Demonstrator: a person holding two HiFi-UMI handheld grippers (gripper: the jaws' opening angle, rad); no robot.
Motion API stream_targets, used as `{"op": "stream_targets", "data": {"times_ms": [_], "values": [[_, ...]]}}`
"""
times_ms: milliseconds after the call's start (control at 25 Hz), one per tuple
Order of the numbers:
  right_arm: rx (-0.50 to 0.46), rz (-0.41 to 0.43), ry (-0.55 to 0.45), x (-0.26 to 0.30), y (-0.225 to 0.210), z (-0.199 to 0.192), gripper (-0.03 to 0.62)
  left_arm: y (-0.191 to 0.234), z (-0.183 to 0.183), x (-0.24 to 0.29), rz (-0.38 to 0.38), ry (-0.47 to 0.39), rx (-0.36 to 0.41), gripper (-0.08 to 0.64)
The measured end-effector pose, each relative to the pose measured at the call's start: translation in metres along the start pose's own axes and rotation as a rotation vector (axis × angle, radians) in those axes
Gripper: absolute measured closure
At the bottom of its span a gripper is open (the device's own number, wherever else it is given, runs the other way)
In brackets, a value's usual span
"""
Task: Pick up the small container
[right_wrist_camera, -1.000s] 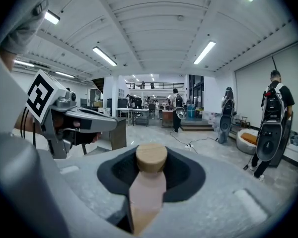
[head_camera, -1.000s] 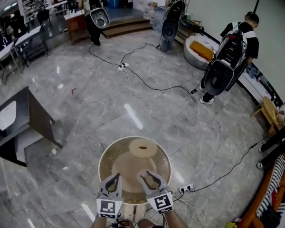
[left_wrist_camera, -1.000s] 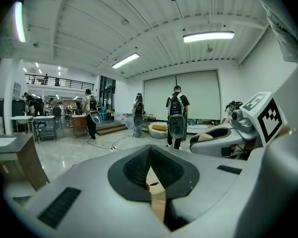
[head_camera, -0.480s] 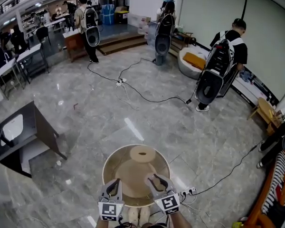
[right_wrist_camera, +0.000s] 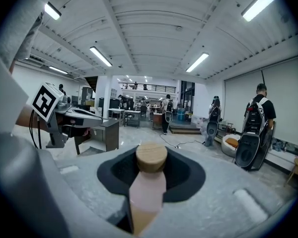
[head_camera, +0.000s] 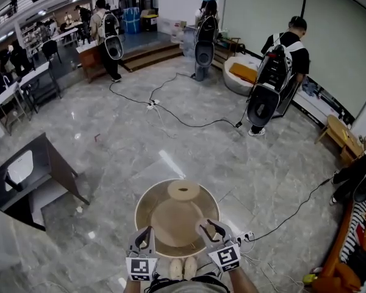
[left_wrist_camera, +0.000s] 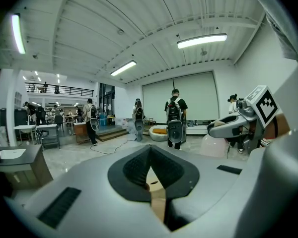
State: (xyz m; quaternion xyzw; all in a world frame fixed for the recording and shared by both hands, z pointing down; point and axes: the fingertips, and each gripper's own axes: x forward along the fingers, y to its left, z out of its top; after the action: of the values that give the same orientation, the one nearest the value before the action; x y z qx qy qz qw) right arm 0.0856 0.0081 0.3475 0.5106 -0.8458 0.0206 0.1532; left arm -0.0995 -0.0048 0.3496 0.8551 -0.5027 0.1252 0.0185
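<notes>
The small container (right_wrist_camera: 149, 187) is a pale pink tube with a round wooden lid (right_wrist_camera: 151, 157). It sits between the jaws of my right gripper (right_wrist_camera: 151, 166), which is shut on it and holds it in the air, pointing out over the room. In the head view the right gripper (head_camera: 212, 227) hovers over the near right rim of a round tan table (head_camera: 147, 195); the container is hidden there. My left gripper (head_camera: 142, 235) hangs beside it at the near left rim, jaws shut and holding nothing (left_wrist_camera: 150, 150).
A round wooden disc (head_camera: 183, 190) lies at the table's far side. A dark desk (head_camera: 39, 166) stands to the left. Cables (head_camera: 189, 118) and a power strip (head_camera: 244, 237) lie on the grey marble floor. Several people with backpacks (head_camera: 268, 84) stand farther off.
The head view has tipped so the table sits lower and more of the room shows. My right gripper has drifted a little to the right. Both grips are unchanged.
</notes>
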Motion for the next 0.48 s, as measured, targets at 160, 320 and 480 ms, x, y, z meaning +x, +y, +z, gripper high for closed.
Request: {"op": "stream_targets", "data": {"times_ms": [160, 320, 480], "values": [[0.006, -0.017, -0.005, -0.014, 0.005, 0.002, 0.472, -0.001, -0.001, -0.008, -0.002, 0.004, 0.003, 0.543], [0.018, -0.027, 0.002, -0.021, 0.007, -0.005, 0.472, -0.005, -0.001, -0.010, -0.008, 0.002, 0.012, 0.543], [0.027, -0.027, 0.009, -0.025, 0.007, -0.011, 0.474, -0.007, -0.003, -0.013, -0.001, 0.007, 0.007, 0.543]]}}
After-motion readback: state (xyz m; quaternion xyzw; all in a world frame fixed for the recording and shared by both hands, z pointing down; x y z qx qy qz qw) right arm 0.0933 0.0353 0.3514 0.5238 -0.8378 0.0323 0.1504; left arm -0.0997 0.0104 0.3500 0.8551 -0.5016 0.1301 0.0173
